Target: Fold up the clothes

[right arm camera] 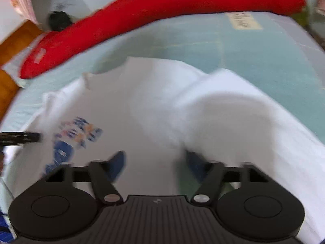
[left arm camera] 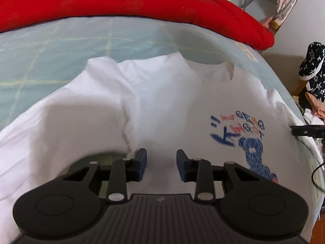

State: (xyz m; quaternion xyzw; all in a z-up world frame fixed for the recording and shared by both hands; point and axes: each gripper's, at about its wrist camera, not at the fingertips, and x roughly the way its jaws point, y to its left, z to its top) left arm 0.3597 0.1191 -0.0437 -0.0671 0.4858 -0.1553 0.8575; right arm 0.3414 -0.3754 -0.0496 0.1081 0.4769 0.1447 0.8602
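The left hand-held gripper (left arm camera: 161, 158) and right hand-held gripper (right arm camera: 155, 162) hang spread, empty, over the white T-shirt (left arm camera: 162, 93).

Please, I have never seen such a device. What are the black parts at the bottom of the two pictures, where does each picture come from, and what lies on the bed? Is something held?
No robot is here: a person carries one tool in each hand. Each picture comes from a camera mounted on a tool, looking forward along its two fingers. The black part with blue pads is the left hand-held gripper; the other view shows the right hand-held gripper, rather blurred. Both hang over a white T-shirt with a blue print, spread on a pale green bed sheet. A red blanket lies behind it. Both grippers stand open, so neither pinches the cloth at this moment.
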